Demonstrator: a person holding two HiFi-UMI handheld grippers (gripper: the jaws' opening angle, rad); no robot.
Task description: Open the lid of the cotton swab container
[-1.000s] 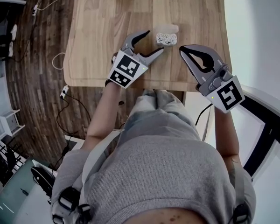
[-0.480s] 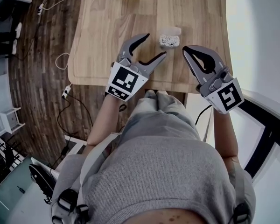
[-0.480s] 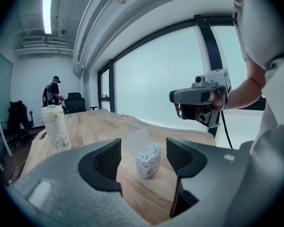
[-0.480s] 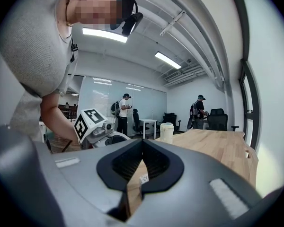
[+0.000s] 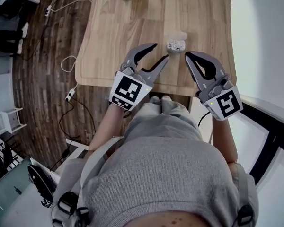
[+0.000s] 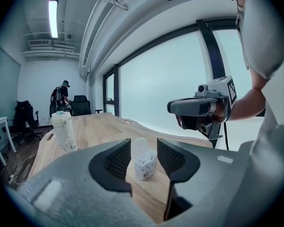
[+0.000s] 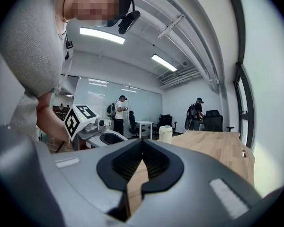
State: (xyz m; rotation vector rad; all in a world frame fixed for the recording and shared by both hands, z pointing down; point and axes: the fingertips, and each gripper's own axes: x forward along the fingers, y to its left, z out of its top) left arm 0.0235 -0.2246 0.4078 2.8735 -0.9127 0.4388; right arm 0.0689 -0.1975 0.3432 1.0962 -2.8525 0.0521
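left tongs (image 5: 160,52) just closing, empty, swab container (image 5: 176,44) ahead

The table (image 5: 113,37) is pale wood with lengthwise grain, and the floor (image 5: 42,79) at its nine o'clock is dark brown planking. The cotton swab container (image 5: 176,44) is clear, packed with white. At its five o'clock, the right gripper (image 5: 187,55) is grey with a black-and-white square marker.

Bright daylight glare from big windows (image 6: 180,79), ceiling strip lights (image 7: 100,35), fisheye warping at edges, close foreground soft
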